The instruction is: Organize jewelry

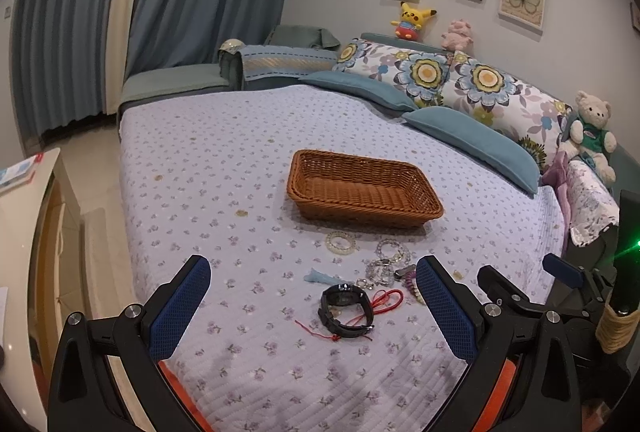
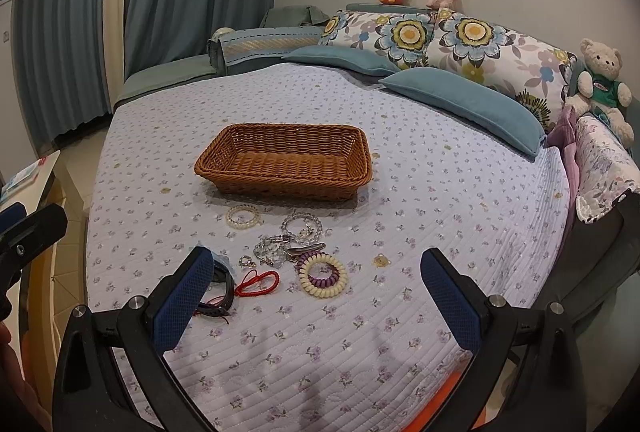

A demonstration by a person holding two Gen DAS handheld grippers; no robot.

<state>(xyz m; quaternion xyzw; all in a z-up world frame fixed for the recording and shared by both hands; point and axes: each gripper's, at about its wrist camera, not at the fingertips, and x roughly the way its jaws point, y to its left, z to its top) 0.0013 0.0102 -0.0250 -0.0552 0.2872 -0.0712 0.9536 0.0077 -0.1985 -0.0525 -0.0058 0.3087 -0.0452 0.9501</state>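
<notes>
While level above bedspread (image 1: 240, 160), both claws (image 1: 312, 286) (image 2: 318, 282) agape.

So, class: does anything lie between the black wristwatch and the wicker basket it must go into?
Yes. Between the black wristwatch and the brown wicker basket lie clear bead bracelets and a cream bead bracelet, all flat on the quilt; lifting over them should clear.
</notes>
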